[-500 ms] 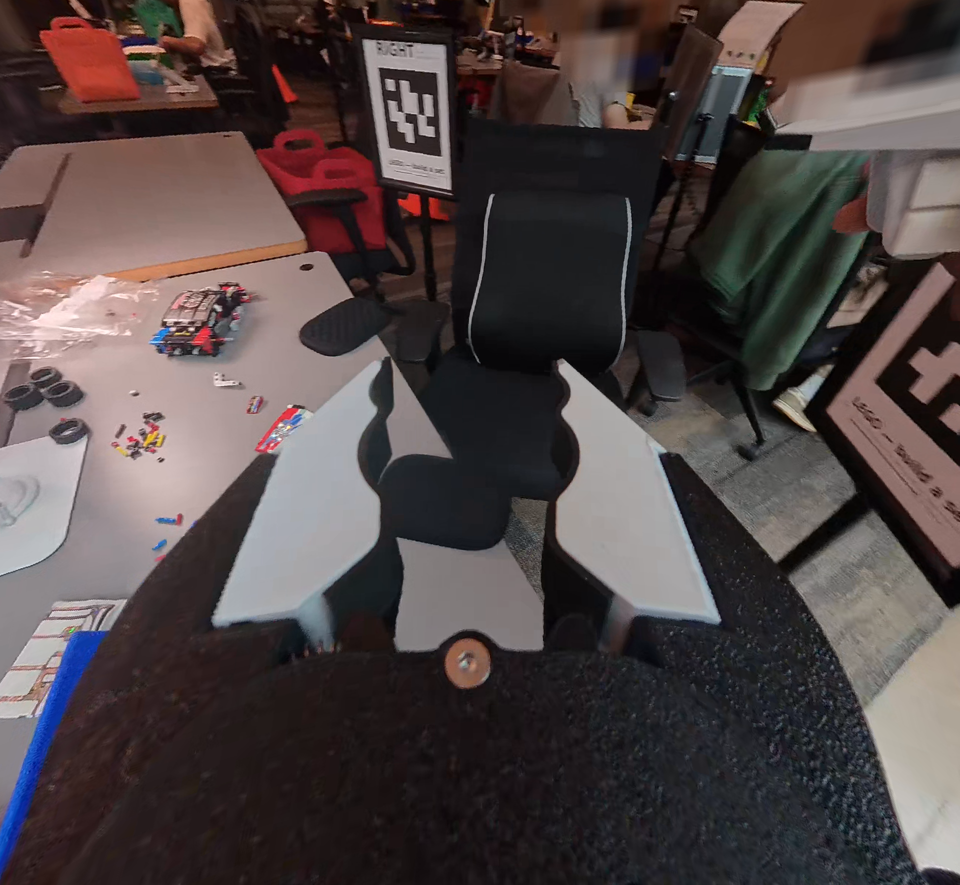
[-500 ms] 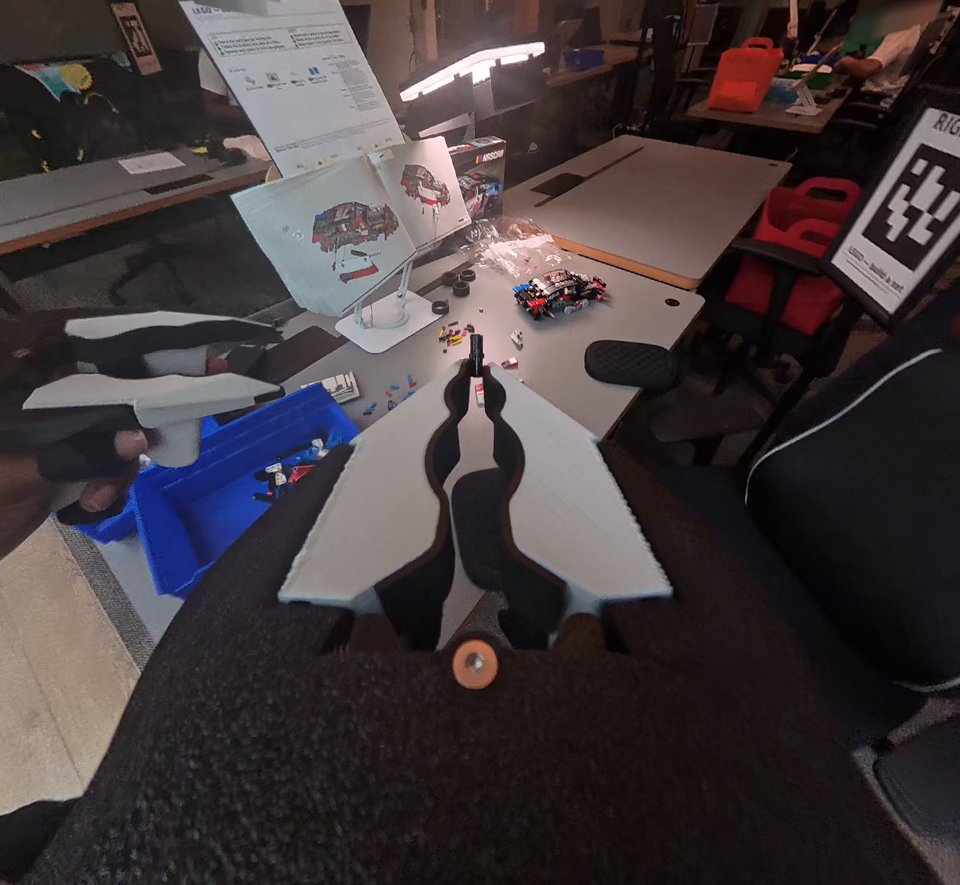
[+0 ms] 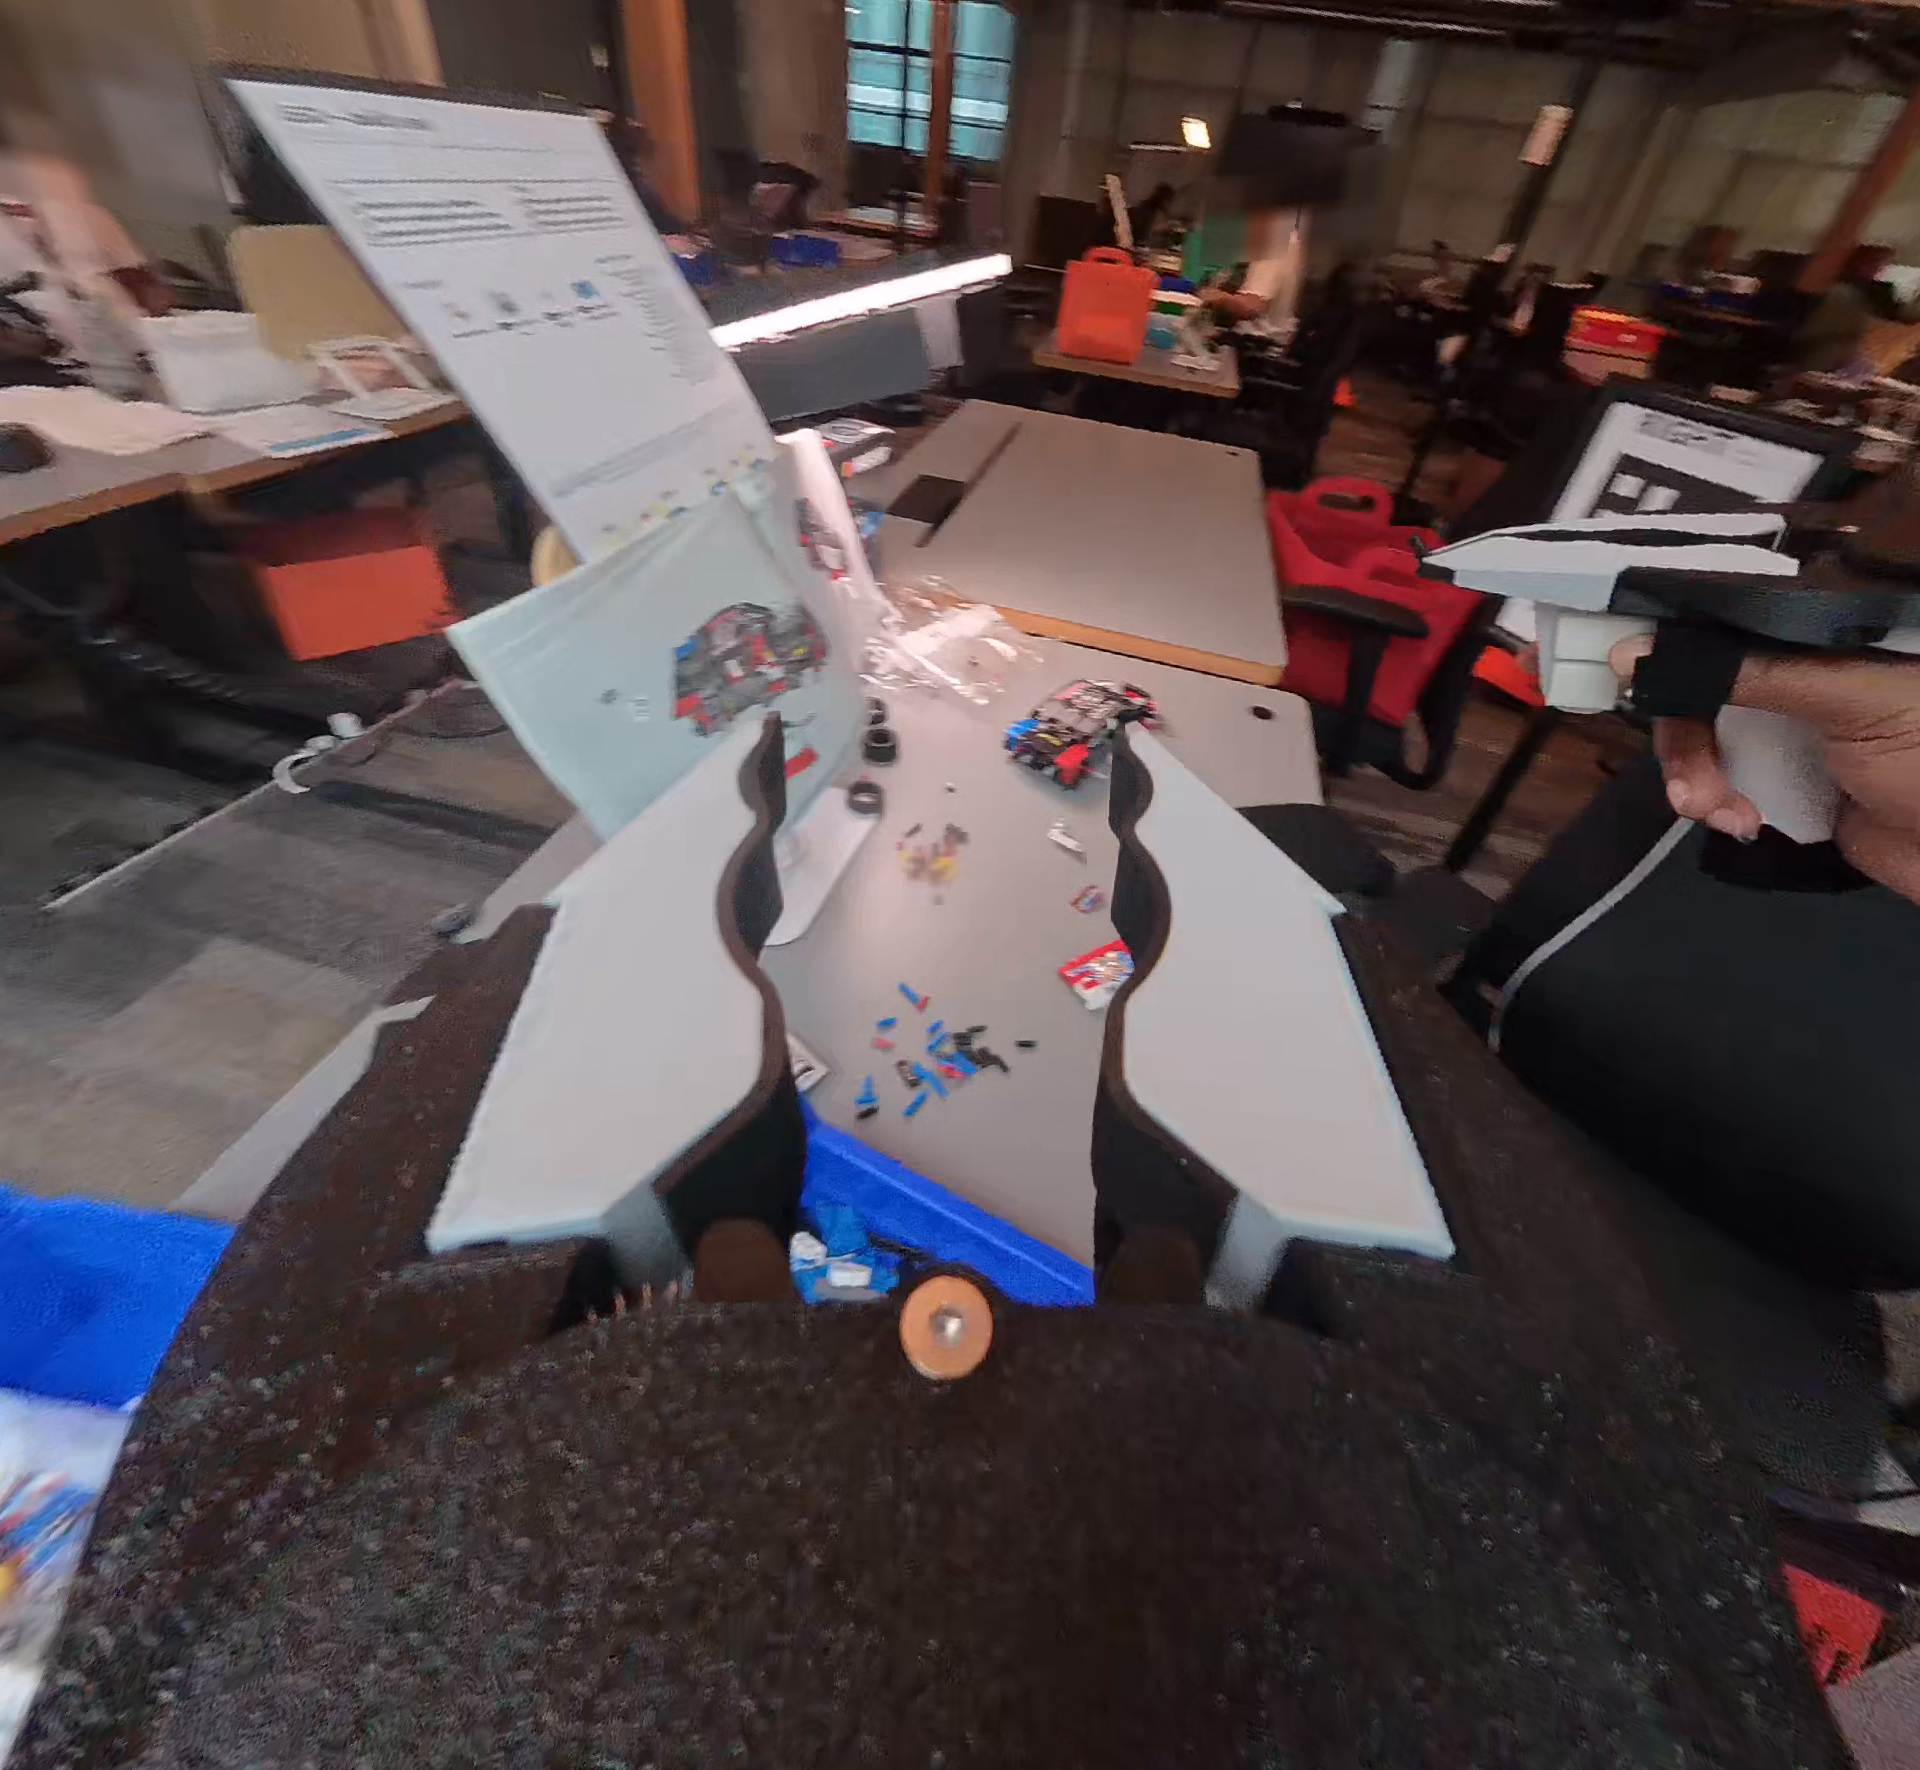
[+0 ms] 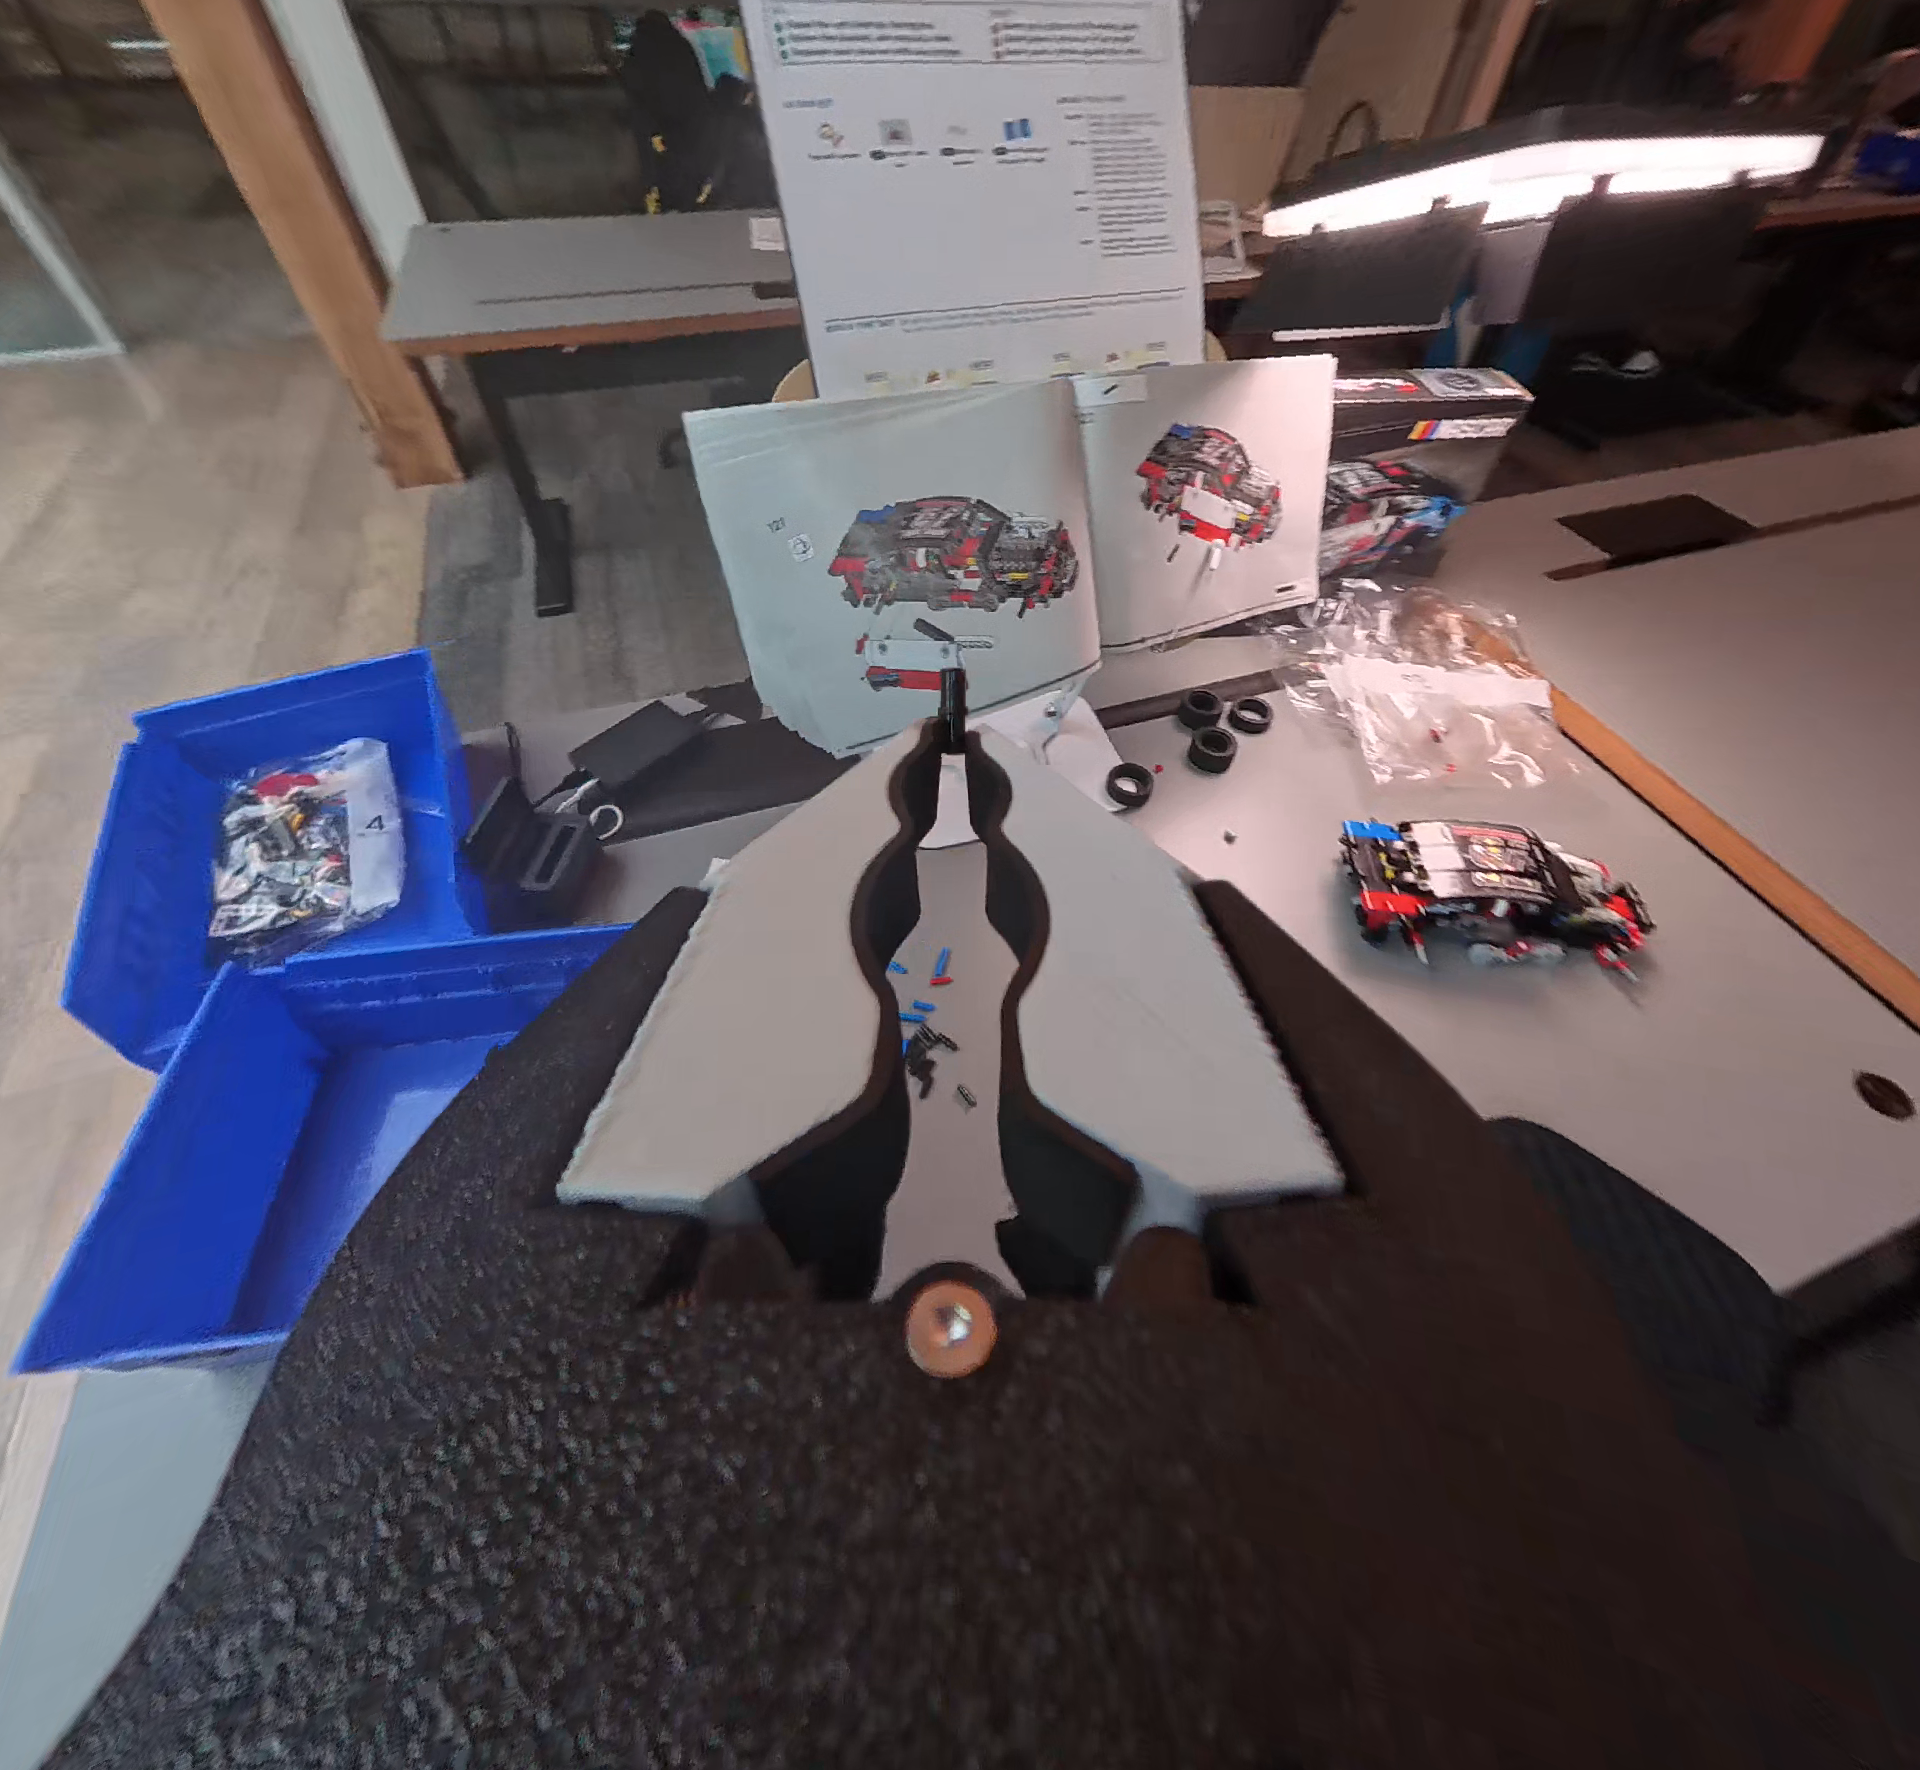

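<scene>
R gripper (image 4: 951, 752) pinched on a small black pin (image 4: 950, 697), long axis upright, sticking up past the tips, above tabletop (image 4: 1299, 1045) mid-area. L gripper (image 3: 948, 764) wide open, empty, over loose bricks (image 3: 940, 1060) nr blue bin (image 3: 935, 1211). Brick car (image 4: 1491, 889) twd right edge.

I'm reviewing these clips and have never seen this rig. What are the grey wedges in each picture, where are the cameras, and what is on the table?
The grey wedges are the two fingers of hand-held grippers; a person holds one in each hand, with a camera on each looking forward along the fingers. In the left wrist view the left gripper is open and empty, above the grey table. The right gripper, also seen off to the side in that view, pinches a small black pin. On the table lie a partly built toy car, loose black tyres, scattered small pieces, an open instruction booklet on a stand, and blue bins.
</scene>
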Tool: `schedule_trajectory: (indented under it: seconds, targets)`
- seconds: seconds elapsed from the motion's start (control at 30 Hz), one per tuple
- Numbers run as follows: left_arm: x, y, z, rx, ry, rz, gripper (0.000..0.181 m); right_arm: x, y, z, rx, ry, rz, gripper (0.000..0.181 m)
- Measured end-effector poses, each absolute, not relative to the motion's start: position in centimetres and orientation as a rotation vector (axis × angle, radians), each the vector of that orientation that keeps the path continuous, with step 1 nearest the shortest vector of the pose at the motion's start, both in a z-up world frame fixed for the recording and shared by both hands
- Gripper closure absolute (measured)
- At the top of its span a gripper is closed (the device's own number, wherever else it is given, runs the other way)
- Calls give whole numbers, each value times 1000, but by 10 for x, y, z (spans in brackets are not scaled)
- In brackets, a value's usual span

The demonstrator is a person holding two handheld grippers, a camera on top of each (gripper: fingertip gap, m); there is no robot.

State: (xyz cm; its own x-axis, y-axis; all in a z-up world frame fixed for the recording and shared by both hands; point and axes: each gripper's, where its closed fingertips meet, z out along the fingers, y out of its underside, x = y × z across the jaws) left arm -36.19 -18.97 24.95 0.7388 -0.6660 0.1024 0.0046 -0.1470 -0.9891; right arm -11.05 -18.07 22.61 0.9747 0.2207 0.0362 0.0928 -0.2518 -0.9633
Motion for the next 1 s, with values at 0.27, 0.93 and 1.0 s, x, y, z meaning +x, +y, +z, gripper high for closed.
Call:
schedule_trajectory:
  seconds: [0.27, 0.93, 1.0]
  targets:
    - [-437, -189, 184, -1814, -55, -171, 119, -85, -69, 160, -1832, -624, 394, 177]
    - [-396, -315, 70, -1739, -561, 241, 118, -214, -80, 104, -1513, -1310, 844, 177]
    - [-392, -312, 30, -1727, -537, 259, 119, -223, -96, 76, -1448, -1365, 890, 177]
